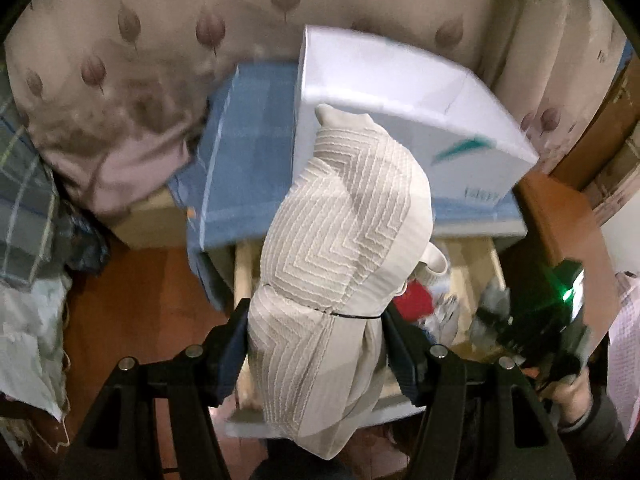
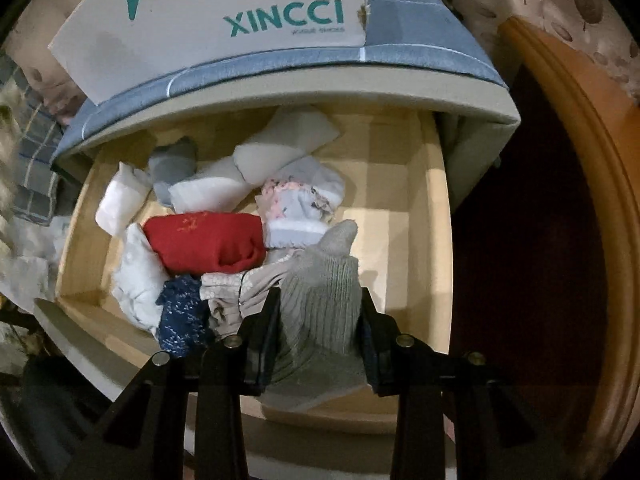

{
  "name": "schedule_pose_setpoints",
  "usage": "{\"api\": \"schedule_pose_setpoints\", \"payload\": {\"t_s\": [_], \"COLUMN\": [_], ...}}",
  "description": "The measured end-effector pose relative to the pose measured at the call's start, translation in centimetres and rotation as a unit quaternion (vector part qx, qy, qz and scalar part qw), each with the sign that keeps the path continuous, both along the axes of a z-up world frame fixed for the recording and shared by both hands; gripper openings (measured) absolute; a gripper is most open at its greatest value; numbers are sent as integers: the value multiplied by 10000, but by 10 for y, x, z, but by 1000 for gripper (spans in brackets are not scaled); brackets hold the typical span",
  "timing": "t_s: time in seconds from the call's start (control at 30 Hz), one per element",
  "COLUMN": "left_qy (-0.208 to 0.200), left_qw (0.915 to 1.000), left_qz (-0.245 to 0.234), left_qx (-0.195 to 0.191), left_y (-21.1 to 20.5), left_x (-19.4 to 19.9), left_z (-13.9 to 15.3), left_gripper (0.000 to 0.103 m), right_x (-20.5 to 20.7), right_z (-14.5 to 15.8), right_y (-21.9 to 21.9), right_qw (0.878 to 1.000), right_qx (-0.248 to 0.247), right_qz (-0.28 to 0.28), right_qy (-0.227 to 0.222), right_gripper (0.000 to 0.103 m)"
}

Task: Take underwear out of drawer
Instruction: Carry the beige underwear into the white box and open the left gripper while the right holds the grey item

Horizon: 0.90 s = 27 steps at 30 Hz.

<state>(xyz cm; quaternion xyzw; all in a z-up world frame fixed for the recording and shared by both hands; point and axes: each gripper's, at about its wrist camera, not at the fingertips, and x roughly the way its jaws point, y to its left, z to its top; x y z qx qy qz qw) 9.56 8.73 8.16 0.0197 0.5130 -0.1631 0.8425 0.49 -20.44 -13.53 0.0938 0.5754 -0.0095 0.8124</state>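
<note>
Underwear (image 1: 340, 248) runs lengthwise away, pinched by left claw (image 1: 316, 344); right claw (image 2: 320, 320) grips grey garment (image 2: 320, 304).

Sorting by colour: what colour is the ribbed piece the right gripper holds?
Grey ribbed piece, clearest in the right wrist view.

Cloth, raw wood and matt plastic are filling both of my views.

I am seeing the cream underwear (image 1: 340, 248) showing as soft cloth with raised chevron ribbing, pressed between the left gripper (image 1: 316, 344)'s matt black plastic fingers with bright metal pins. The grey ribbed knit piece (image 2: 320, 304) is looking coarse and woolly in the right gripper (image 2: 318, 334). The drawer (image 2: 424, 184) is showing pale, unvarnished smooth wood; a red cloth bundle (image 2: 204, 240) is lying matt near its left edge. The white box (image 2: 224, 12) is looking like smooth cardboard.
</note>
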Motion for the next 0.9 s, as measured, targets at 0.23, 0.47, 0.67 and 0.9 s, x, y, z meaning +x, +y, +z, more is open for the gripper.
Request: {"api": "schedule_pose_setpoints", "payload": {"t_s": [0.23,0.47,0.67,0.9], "left_qy": [-952,-1456,-1134,-309], "left_qw": [9954,9890,9925,9961], "left_qz": [60,-240,-282,1], "left_qx": [-97,139,371,830], "left_y": [-15,-69,-107,-117], "left_x": [34,97,154,187], "left_z": [86,119,84,15], "left_gripper": [63,64,64,64], "right_x": [-2,-2,-2,-1], "right_z": [10,11,11,7], "right_y": [6,5,7,3], "right_qw": [9998,9997,9995,9999], "right_qx": [-157,-200,-248,-72], "right_qz": [86,40,76,14], "right_qy": [-131,-137,-167,-110], "right_gripper": [32,33,33,34]}}
